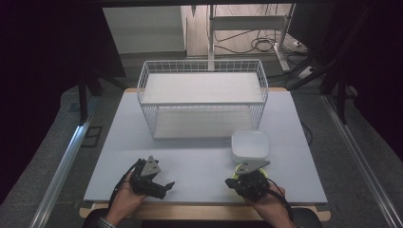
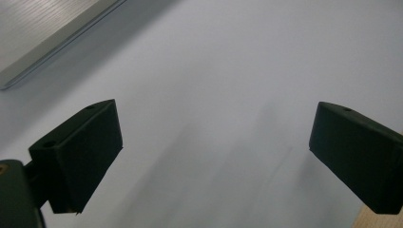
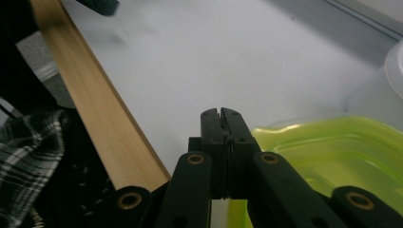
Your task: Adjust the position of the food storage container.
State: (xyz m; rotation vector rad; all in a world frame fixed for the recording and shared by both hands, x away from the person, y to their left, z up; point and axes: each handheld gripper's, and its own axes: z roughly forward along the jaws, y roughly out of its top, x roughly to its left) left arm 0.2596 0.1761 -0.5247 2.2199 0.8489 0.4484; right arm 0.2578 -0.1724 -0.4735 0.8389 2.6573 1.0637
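Note:
My right gripper (image 1: pixel 237 182) sits near the table's front edge at the right, pointing left. Its jaws are pressed together in the right gripper view (image 3: pixel 221 116). A translucent lime-green lid (image 3: pixel 332 152) lies flat on the table beneath and beside them; green slivers of this lid (image 1: pixel 231 185) peek out around the gripper. Whether the jaws pinch its rim is hidden. My left gripper (image 1: pixel 164 186) rests at the front left, its jaws wide apart over bare white table (image 2: pixel 214 142). A white square container (image 1: pixel 249 146) stands just behind the right gripper and also appears beside the lid (image 3: pixel 380 85).
A white wire basket (image 1: pixel 202 102) with two levels stands at the back middle of the white table (image 1: pixel 199 161). The wooden front edge (image 3: pixel 109 128) runs close to the right gripper. Bare tabletop lies between the two grippers and in front of the basket.

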